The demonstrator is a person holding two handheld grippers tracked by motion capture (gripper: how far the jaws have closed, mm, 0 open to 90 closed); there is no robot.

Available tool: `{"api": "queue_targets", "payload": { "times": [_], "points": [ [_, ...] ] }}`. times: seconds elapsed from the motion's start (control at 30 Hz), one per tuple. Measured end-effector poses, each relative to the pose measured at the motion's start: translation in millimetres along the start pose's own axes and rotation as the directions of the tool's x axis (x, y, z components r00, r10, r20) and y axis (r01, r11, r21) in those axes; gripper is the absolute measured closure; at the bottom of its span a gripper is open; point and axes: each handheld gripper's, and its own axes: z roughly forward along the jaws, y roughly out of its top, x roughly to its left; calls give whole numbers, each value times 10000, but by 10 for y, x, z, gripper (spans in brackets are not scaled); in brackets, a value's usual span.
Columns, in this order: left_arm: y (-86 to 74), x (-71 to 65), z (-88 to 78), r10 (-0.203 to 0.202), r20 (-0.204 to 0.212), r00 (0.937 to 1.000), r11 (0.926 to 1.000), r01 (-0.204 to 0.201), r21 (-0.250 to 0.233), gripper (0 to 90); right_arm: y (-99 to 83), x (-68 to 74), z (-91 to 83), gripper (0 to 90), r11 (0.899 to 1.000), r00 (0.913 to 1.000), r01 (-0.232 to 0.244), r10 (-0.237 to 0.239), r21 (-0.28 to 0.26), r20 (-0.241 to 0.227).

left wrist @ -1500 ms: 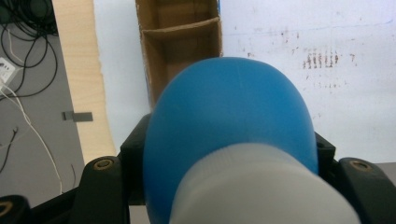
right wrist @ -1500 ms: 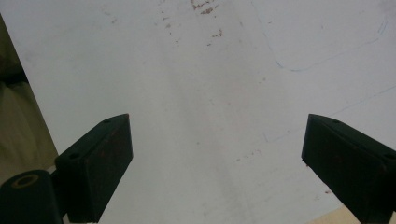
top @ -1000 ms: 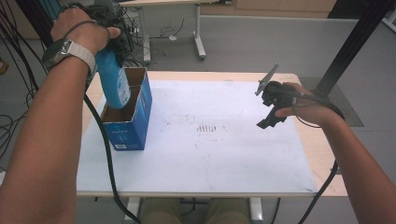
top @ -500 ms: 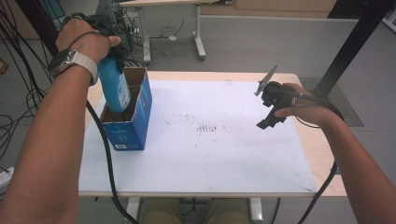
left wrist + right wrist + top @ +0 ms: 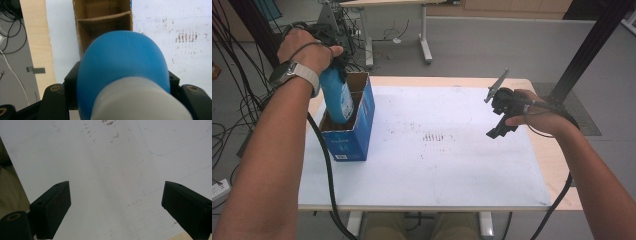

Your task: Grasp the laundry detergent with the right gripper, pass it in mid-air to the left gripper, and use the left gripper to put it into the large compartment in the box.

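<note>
A blue bottle with a pale cap hangs upright, its lower end dipping into the open top of a blue cardboard box at the table's left. My left gripper is shut on the bottle's neck, under the hand. In the left gripper view the bottle sits between the black jaws of the left gripper, above the box's divided brown inside. My right gripper hovers over the table's right side, open, with nothing between the jaws of the right gripper.
A white sheet with dark scuff marks covers the wooden table. Cables hang off the left edge. Another table's legs stand on the grey floor behind.
The left hand has sunk a little, so the bottle sits lower in the box. The right gripper has kept still.
</note>
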Motion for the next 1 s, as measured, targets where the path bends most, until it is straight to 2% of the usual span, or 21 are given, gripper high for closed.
{"api": "queue_targets", "payload": {
  "times": [1.0],
  "points": [
    [4,76,434,-74,45,10000,9990,75,-429,386,-19,3,34,84,9999,9999,-149,149,36,27]
  ]
}}
